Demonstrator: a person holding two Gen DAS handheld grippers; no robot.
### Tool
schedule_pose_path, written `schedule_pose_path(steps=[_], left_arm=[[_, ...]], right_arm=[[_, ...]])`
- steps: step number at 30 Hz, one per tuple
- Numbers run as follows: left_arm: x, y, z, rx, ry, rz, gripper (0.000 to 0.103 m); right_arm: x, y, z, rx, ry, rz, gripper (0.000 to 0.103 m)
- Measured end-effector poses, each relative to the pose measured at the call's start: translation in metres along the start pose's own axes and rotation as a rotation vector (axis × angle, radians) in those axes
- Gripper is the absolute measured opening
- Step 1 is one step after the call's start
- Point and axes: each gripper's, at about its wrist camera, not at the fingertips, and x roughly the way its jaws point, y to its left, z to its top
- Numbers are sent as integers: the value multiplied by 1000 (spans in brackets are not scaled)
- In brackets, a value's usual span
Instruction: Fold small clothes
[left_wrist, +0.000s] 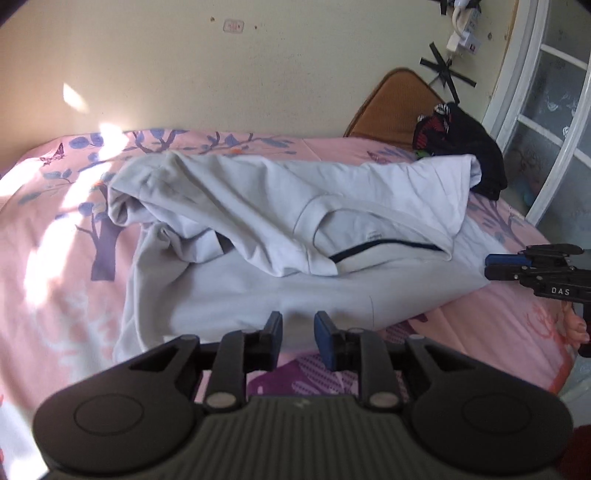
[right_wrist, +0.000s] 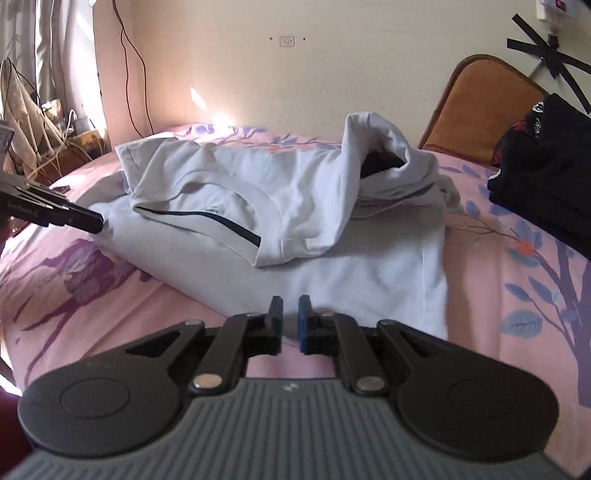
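I see a pink bed sheet (left_wrist: 55, 258) with blue trees, cream wall (left_wrist: 258, 74) at 12 o'clock, white shirt (left_wrist: 258, 221) crumpled mid-bed, black clothes (right_wrist: 546, 184) at 2 o'clock, my left claw (left_wrist: 297, 328) and right claw (right_wrist: 290, 314) a little open, holding nothing.

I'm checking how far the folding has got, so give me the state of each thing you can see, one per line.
White T-shirt: lying on the bed, top part flopped over the lower part, rumpled, not neatly folded.
Dark clothes: piled beside the shirt, near the headboard.
Bedsheet: spread out, partly sunlit.
Left claw: slightly open, holding nothing, above the shirt's near edge.
Right claw: slightly open, holding nothing, above the shirt's edge.
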Motion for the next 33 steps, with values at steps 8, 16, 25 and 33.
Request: schedule_pose_path(steps=[8,16,25,33], left_arm=[[-11,68,69,-285,-212,217,98],[54,134,70,-666,-50,73,17],[15,93,55,-475,-107,136,11],[23,116,35,-551,-108,202,36]], right_arm=[[-2,-46,57,295,-274,-130,87],[77,-111,40,958,-186,142,28],[45,-116,33,692,-217,-136,13],[44,-101,20,581,-222,-303,53]])
